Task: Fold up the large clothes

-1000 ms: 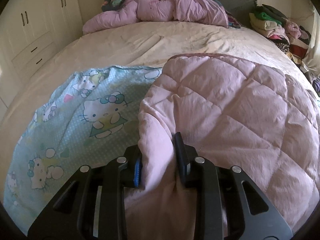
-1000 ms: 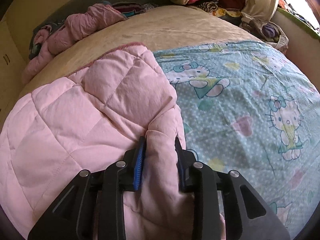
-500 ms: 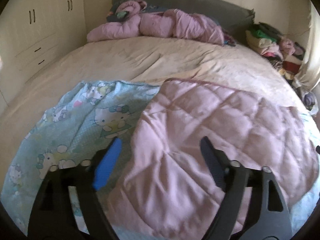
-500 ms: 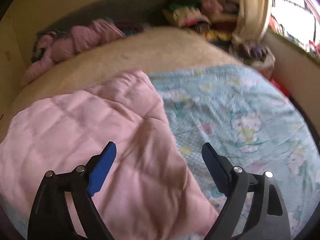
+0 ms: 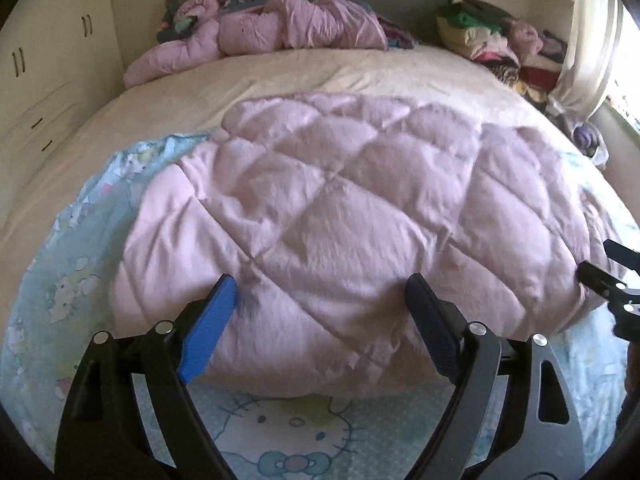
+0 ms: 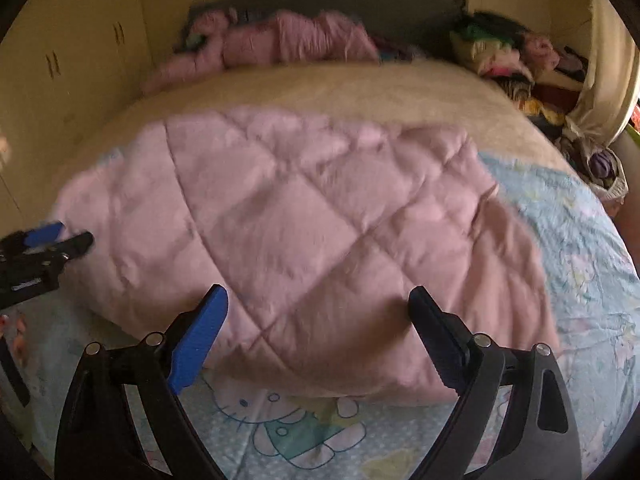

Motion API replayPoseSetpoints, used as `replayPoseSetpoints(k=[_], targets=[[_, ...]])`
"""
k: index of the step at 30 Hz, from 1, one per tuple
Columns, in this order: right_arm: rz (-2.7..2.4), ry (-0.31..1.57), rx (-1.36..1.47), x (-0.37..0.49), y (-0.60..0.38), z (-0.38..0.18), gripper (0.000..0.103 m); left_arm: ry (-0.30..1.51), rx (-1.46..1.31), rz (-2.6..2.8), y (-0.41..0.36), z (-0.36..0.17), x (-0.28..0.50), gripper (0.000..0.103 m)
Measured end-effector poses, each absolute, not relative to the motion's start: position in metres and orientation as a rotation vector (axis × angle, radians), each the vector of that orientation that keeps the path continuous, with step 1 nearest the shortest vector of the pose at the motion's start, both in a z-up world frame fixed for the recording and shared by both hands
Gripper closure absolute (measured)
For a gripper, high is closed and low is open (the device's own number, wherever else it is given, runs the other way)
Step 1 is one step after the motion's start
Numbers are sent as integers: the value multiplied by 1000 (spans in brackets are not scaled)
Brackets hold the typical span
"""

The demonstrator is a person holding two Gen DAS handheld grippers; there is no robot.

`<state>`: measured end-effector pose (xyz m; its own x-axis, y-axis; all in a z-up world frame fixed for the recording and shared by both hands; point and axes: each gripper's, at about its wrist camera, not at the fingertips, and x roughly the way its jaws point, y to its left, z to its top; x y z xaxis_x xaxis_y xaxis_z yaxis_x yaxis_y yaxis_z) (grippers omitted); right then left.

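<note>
We are holding both grippers over one folded pink quilt.

The left gripper and right gripper are opening wide, pinching nothing. The quilt is lying on one blue cartoon sheet near the bed's foot. One pink jacket and one clothes pile are sitting by the headboard.

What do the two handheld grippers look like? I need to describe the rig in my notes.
Both match: the left gripper and right gripper have black, angular frames with cut-out windows and silver round bolt heads. On each, one finger carries a bright blue ribbed pad, the other a dark one.
</note>
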<state>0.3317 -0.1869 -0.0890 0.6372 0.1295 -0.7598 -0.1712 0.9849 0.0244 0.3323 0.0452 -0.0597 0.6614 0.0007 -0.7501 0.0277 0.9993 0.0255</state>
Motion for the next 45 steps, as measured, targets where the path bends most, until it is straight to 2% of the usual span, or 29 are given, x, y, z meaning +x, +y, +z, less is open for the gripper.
replayPoseSetpoints(k=[4,16,20,23,30,45], targets=[[170,926,-13,351,-188,-107,4,875,12,-18,50,-71,342,15],[166,951,12,380,-182,-125,4,913,-35,-47,59,-85,351,14],[206,952,30,368,-194,-107,4,892,-72,-47,66,-70,341,14],[210,899,87,347,-210,-89,4,860,-79,-40,67,-58,329,10],[207,845,257,305,-263,-67,4,796,-75,-5,74,-31,303,10],[115,937,491,271,-329,-106,4,826,-200,86,117,-41,271,10]])
